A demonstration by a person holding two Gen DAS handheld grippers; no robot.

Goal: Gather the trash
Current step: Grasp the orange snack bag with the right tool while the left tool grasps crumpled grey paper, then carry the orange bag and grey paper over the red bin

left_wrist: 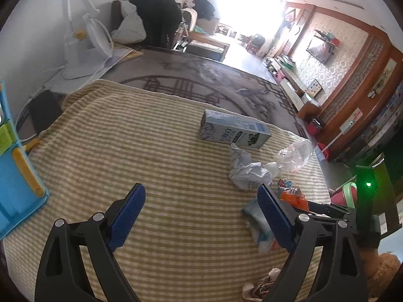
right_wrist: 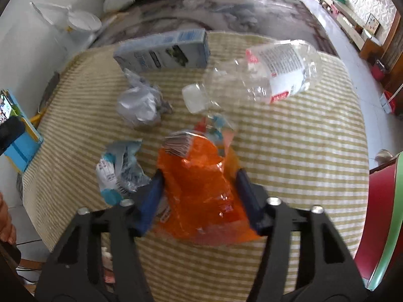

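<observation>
Trash lies on a striped cloth. An orange snack bag sits between the fingers of my right gripper, whose jaws stand apart on either side of it. Beyond lie a clear plastic bottle, a crumpled paper ball, a blue carton and a crumpled blue-white wrapper. My left gripper is open and empty above the cloth. The left wrist view shows the carton, paper ball, bottle, wrapper and orange bag.
A blue board stands at the left edge of the cloth. A white fan stands on the floor behind. A red and green object is at the right. More crumpled trash lies near the front edge.
</observation>
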